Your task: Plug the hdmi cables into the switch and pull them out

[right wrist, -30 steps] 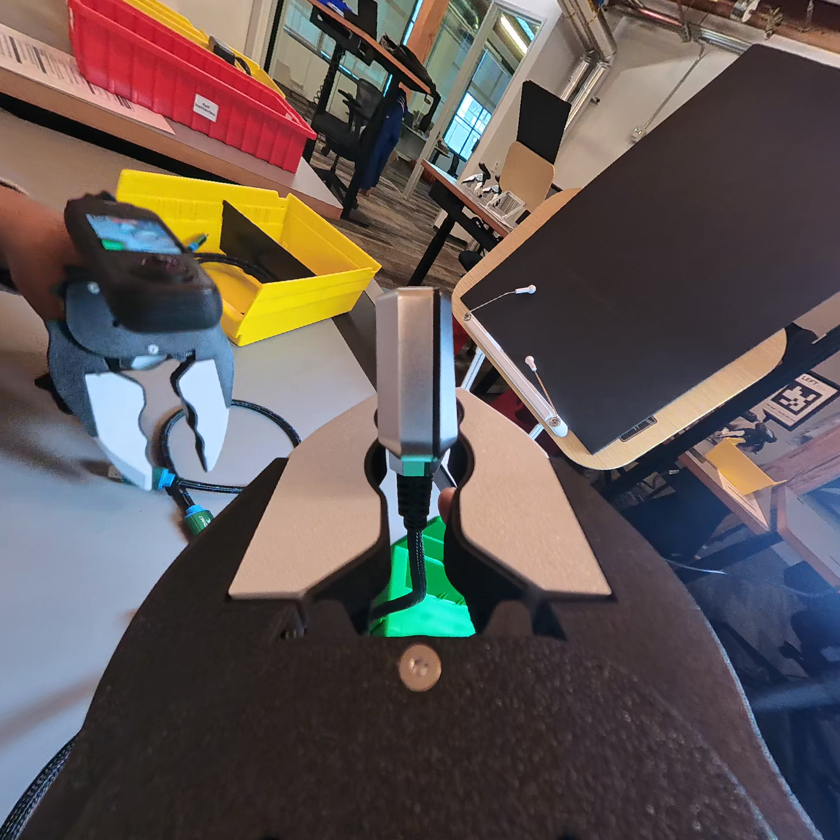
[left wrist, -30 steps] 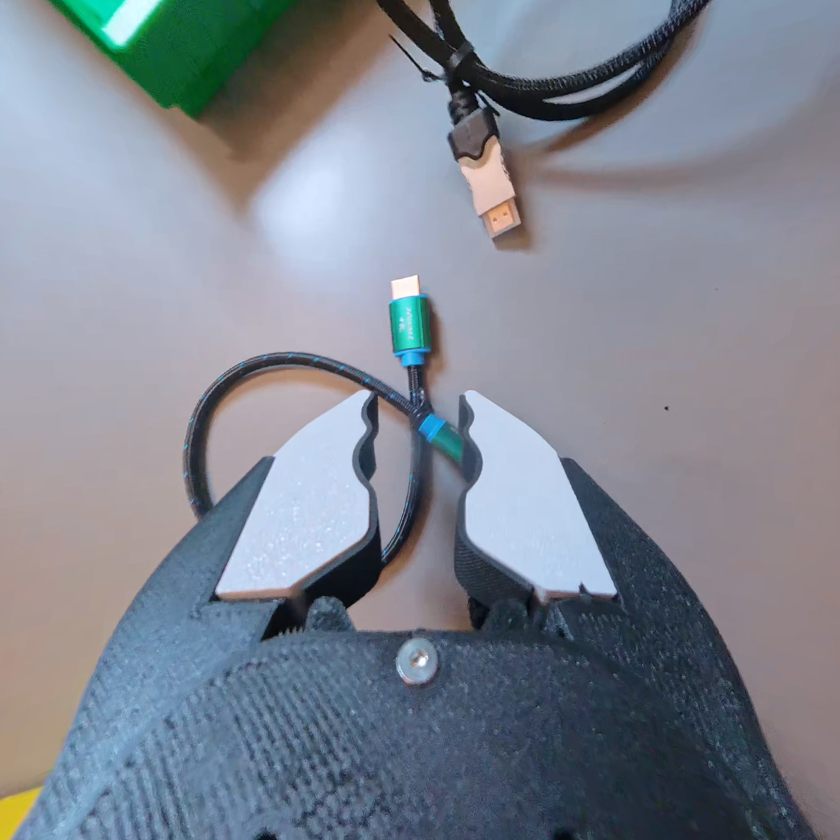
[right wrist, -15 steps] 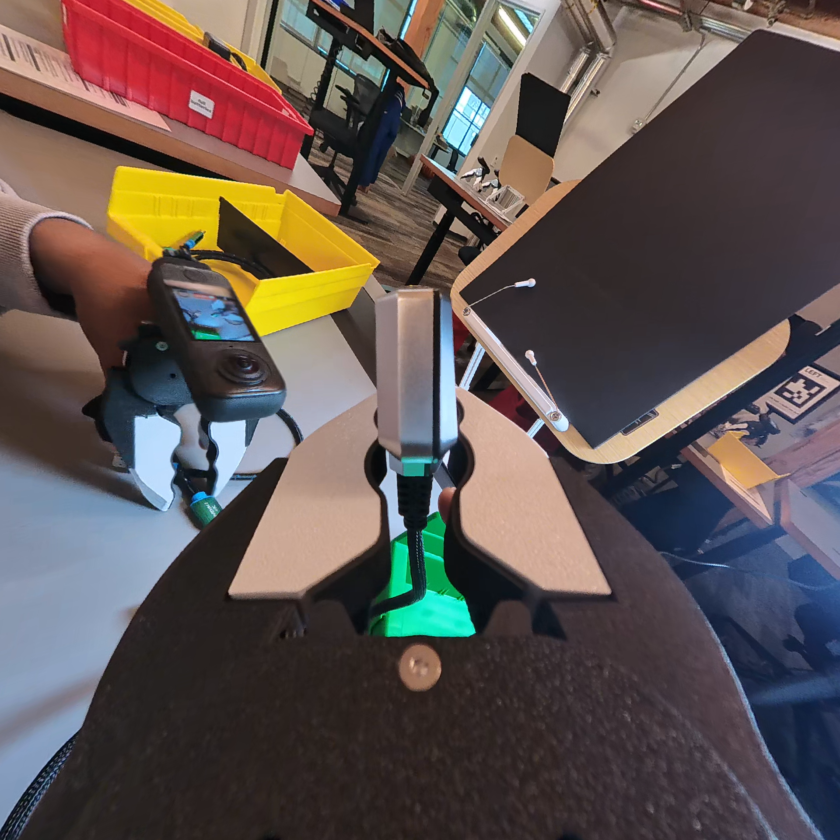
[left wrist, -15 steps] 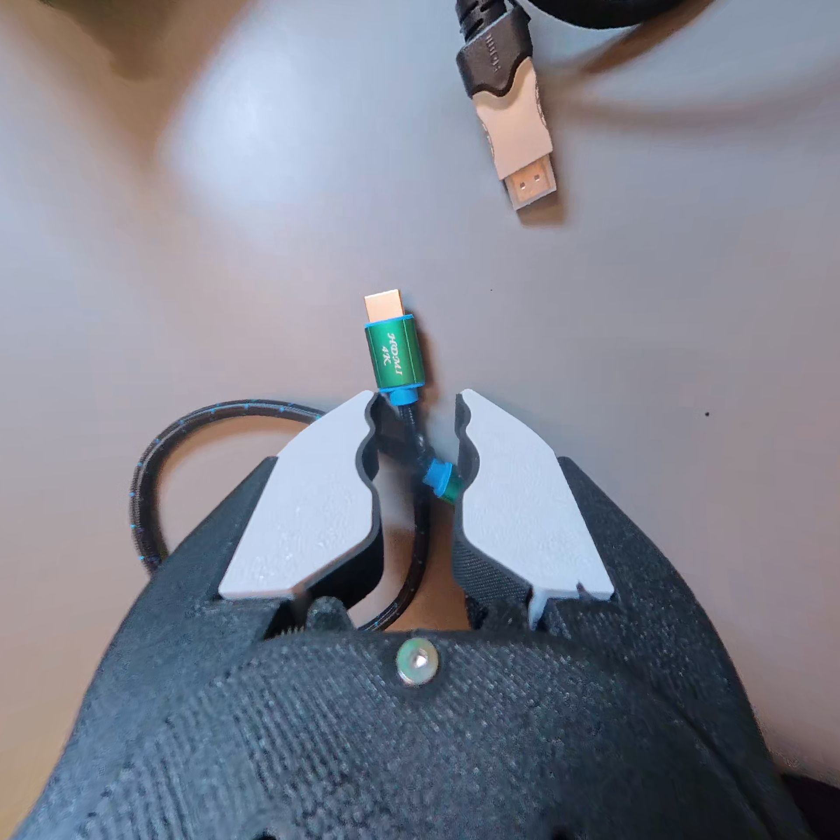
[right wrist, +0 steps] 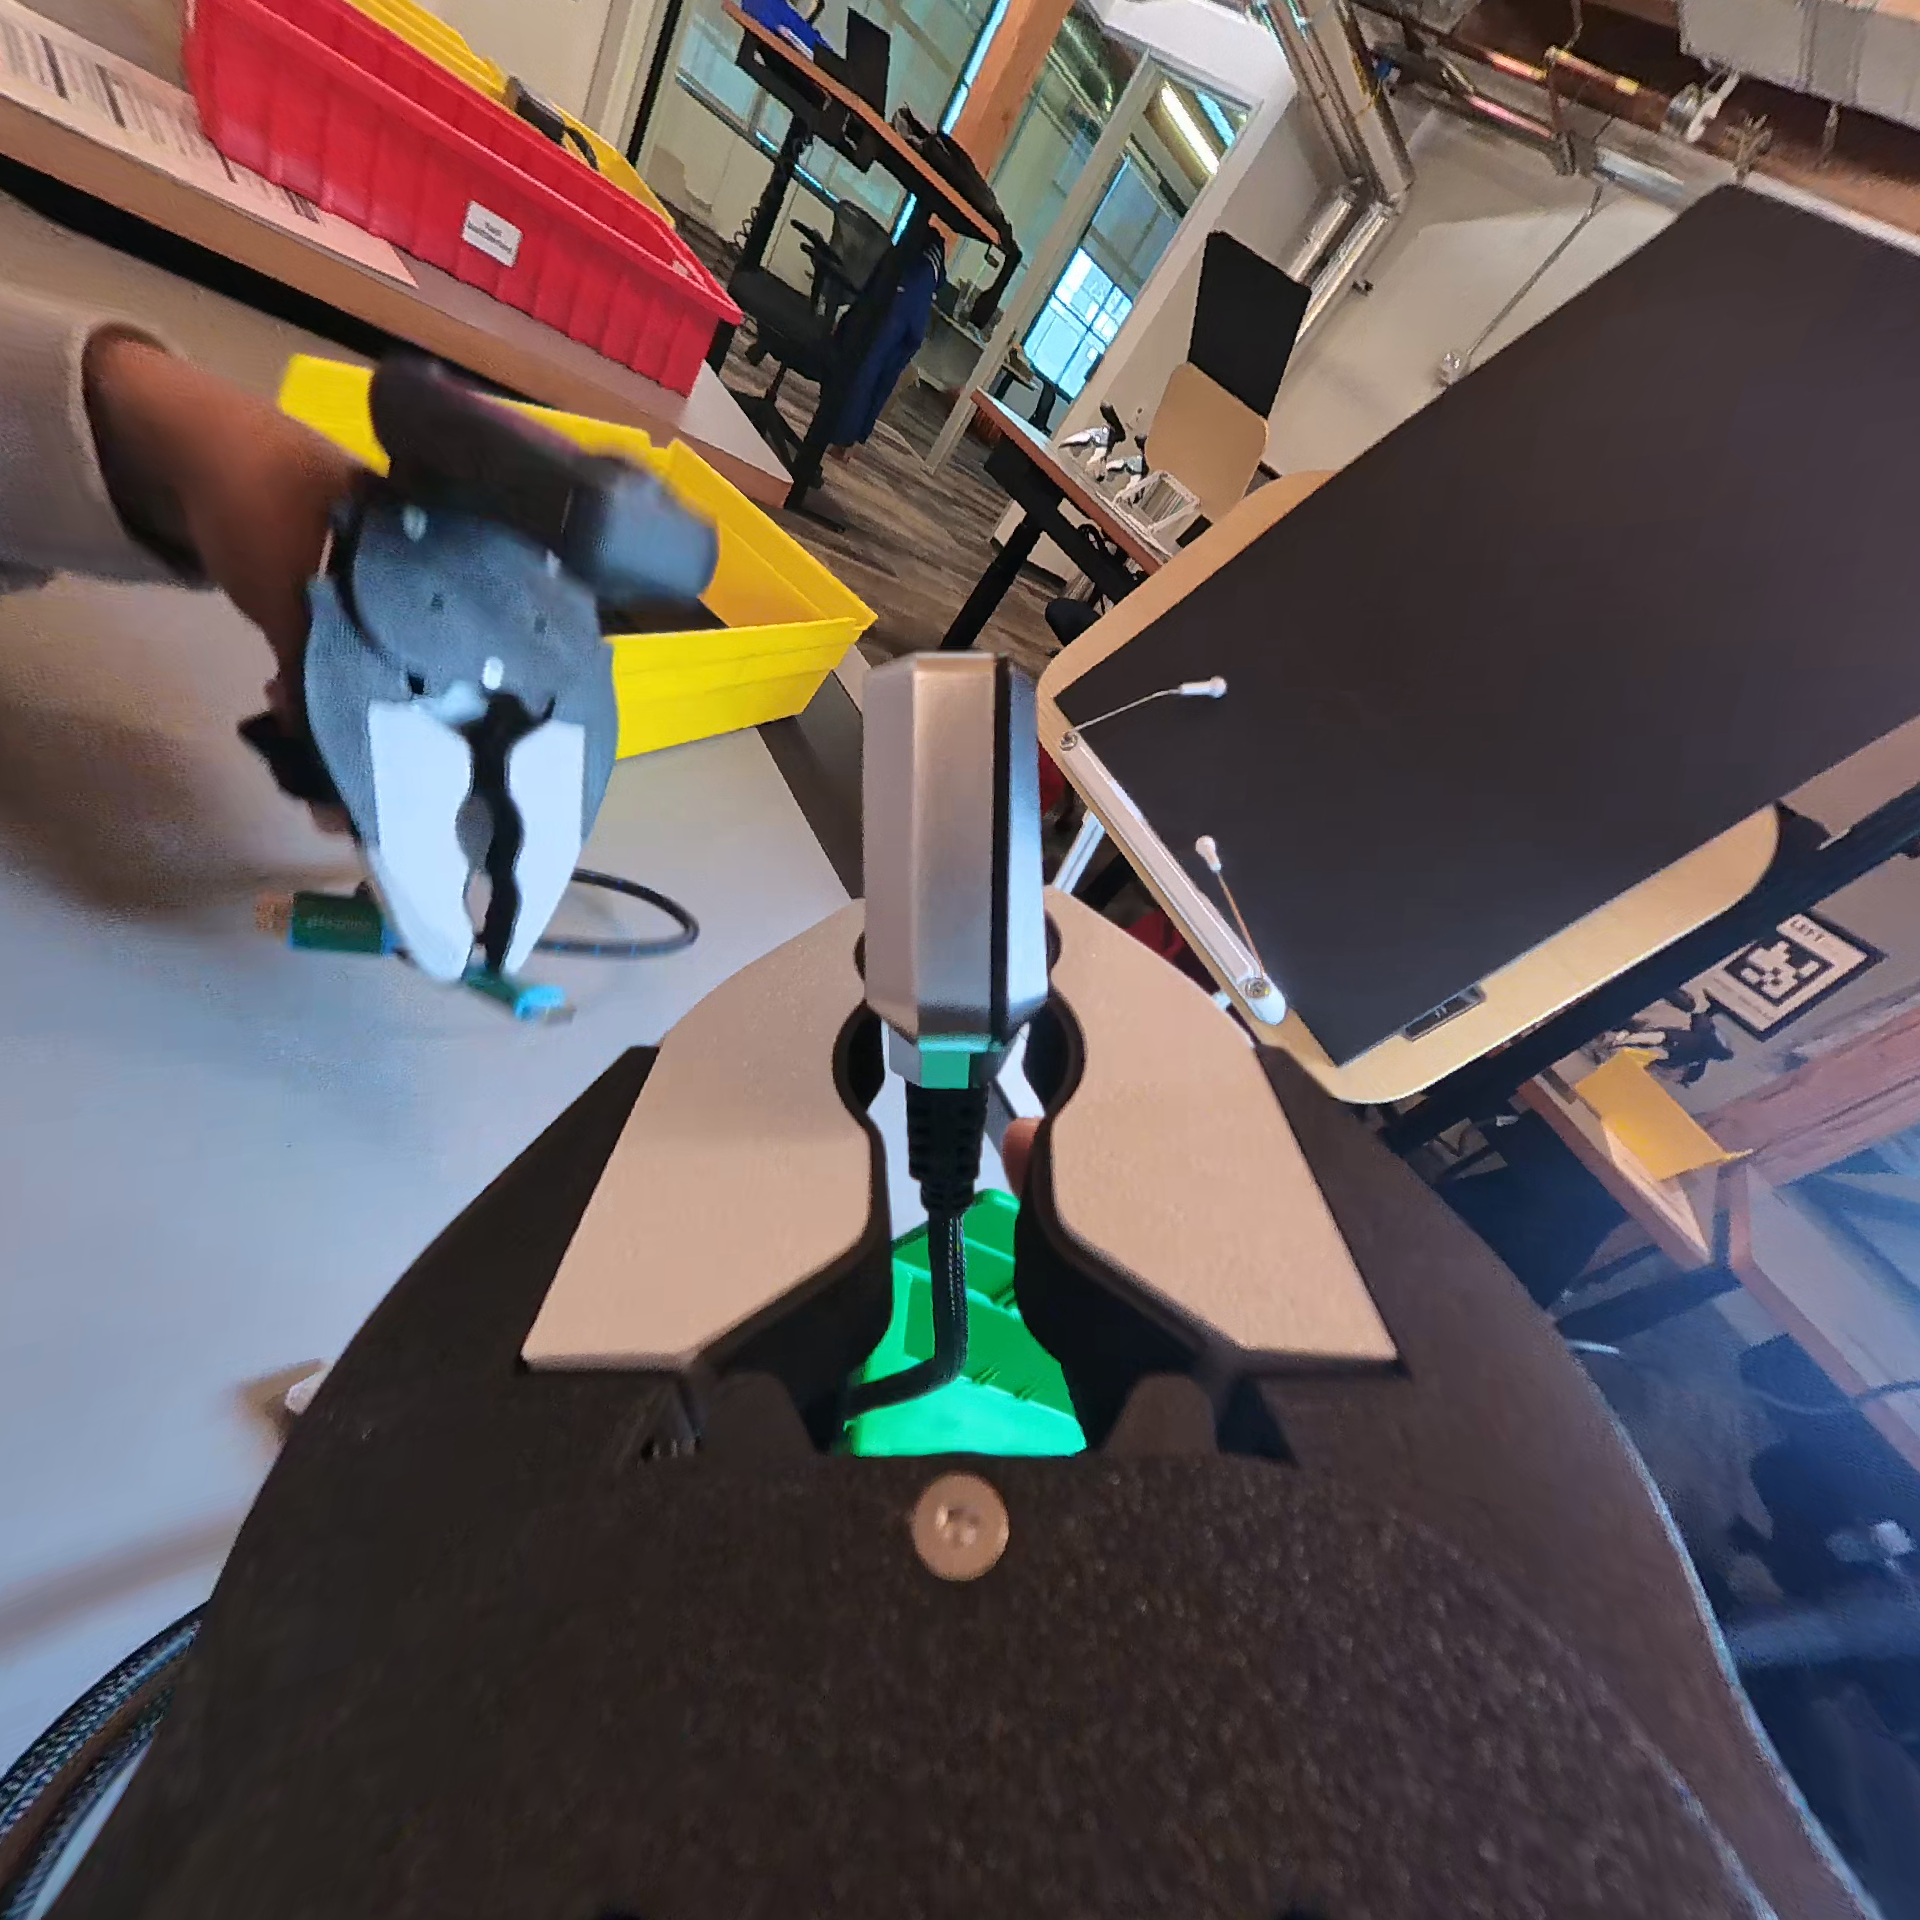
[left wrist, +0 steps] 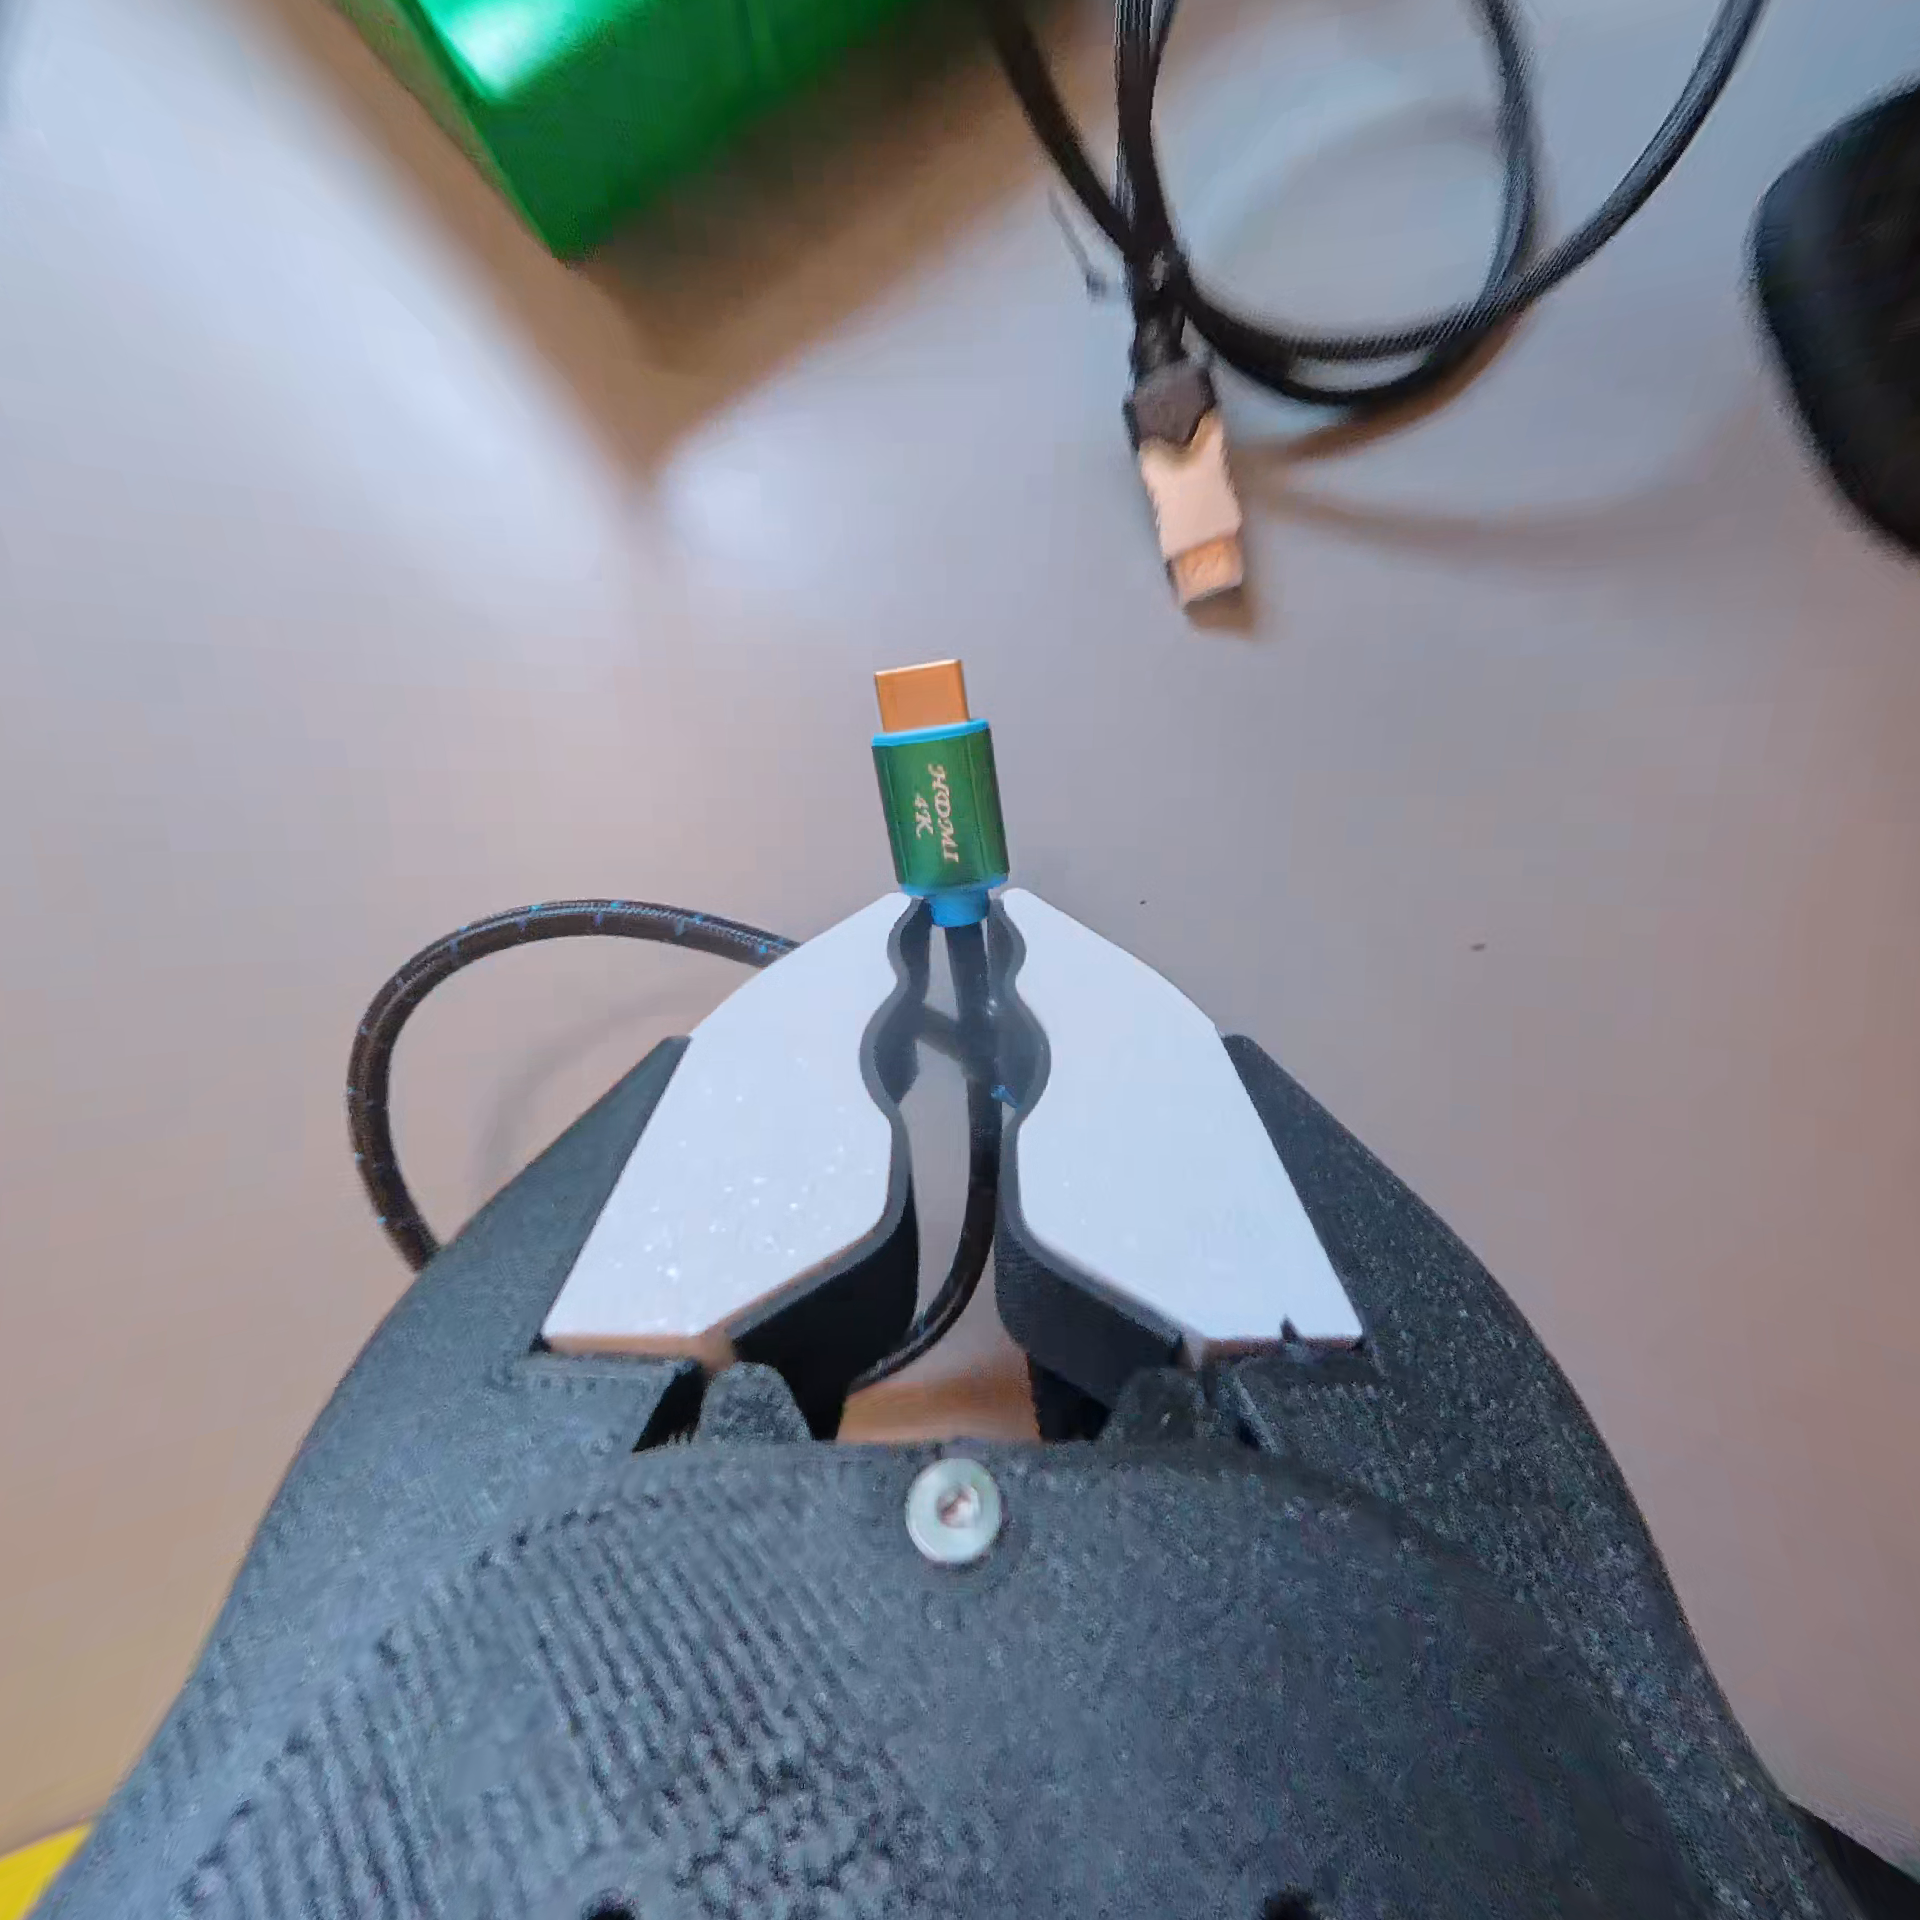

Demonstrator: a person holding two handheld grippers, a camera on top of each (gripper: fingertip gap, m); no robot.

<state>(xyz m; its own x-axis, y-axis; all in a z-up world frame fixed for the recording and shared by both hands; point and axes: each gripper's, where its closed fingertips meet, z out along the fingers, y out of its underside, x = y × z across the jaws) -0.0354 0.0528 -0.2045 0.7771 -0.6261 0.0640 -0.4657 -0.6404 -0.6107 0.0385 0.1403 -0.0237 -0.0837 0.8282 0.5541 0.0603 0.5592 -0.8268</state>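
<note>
On grey table [left wrist: 312, 623]: two grippers, two HDMI cables, one switch [right wrist: 951, 852]

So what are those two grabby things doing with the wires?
A person is holding two tongs. The left tongs are shut on the braided black cable just behind its green metal HDMI plug, which points forward over the grey table. The right tongs hold up the silver box-shaped switch by its cable end. The plug is not in the switch yet. Another grey-tipped cable lies loose nearby.
</note>
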